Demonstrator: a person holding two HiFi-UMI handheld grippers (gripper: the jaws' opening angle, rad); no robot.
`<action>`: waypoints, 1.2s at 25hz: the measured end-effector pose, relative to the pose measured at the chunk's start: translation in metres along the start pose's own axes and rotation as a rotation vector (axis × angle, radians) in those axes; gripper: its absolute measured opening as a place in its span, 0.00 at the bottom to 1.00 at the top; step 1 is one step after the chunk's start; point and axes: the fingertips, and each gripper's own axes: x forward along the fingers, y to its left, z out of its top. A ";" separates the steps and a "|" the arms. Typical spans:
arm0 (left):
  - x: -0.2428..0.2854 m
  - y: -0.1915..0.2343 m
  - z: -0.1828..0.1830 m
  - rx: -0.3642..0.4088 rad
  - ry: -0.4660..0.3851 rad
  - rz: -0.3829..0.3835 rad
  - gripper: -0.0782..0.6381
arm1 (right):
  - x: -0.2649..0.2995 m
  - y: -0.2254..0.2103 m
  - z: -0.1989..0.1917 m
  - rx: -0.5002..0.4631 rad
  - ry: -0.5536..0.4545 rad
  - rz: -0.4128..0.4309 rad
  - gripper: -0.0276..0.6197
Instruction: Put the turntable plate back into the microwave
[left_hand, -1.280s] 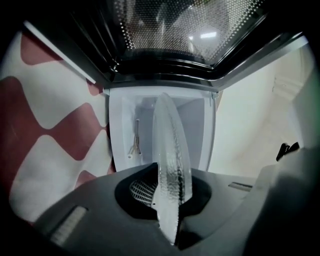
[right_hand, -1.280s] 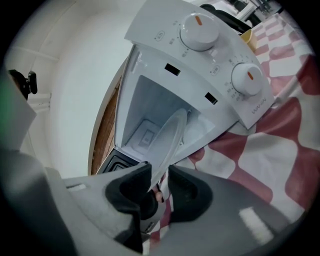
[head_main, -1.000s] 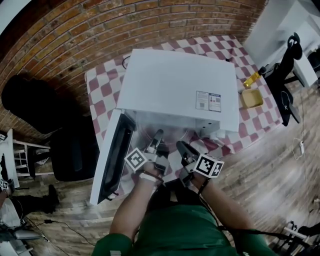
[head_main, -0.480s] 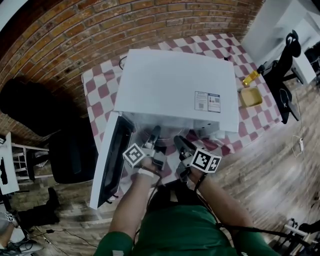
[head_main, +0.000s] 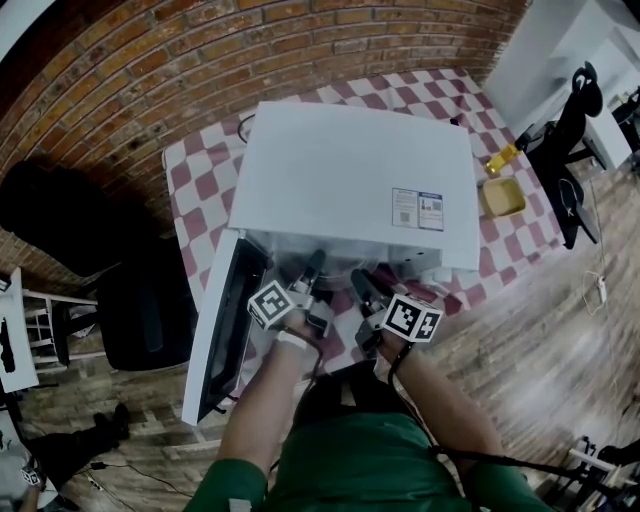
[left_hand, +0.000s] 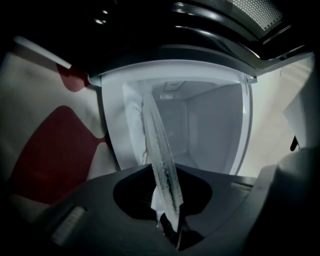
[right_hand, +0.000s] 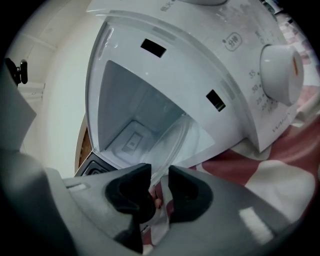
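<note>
A white microwave (head_main: 350, 180) stands on the checked table with its door (head_main: 225, 330) swung open to the left. The clear glass turntable plate (left_hand: 157, 145) runs edge-on from between the left jaws into the cavity. My left gripper (head_main: 313, 268) is at the left of the opening; its jaws have just been opening slightly, with the plate's rim still pinched between them (left_hand: 167, 205). My right gripper (head_main: 358, 282) is at the right of the opening, shut on the plate's (right_hand: 175, 140) near rim, jaws (right_hand: 159, 187) close together.
The microwave's timer dial (right_hand: 280, 74) sits right of the cavity. A yellow bottle (head_main: 505, 157) and a yellow dish (head_main: 503, 197) lie on the red-and-white cloth (head_main: 200, 170) at the right. A black chair (head_main: 150, 310) stands left of the open door, before the brick wall.
Both grippers, holding the plate, have crept a little toward the microwave's opening and slightly lower. The door and the microwave have not moved.
</note>
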 end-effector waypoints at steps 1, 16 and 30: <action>0.001 0.001 0.001 0.004 0.004 0.003 0.19 | 0.001 -0.001 0.000 -0.004 0.000 -0.003 0.22; 0.008 0.003 -0.018 0.146 0.166 0.150 0.37 | 0.007 -0.029 0.013 0.040 -0.067 -0.146 0.18; -0.040 0.031 -0.010 0.124 0.120 0.292 0.38 | 0.004 -0.047 0.023 0.096 -0.095 -0.197 0.15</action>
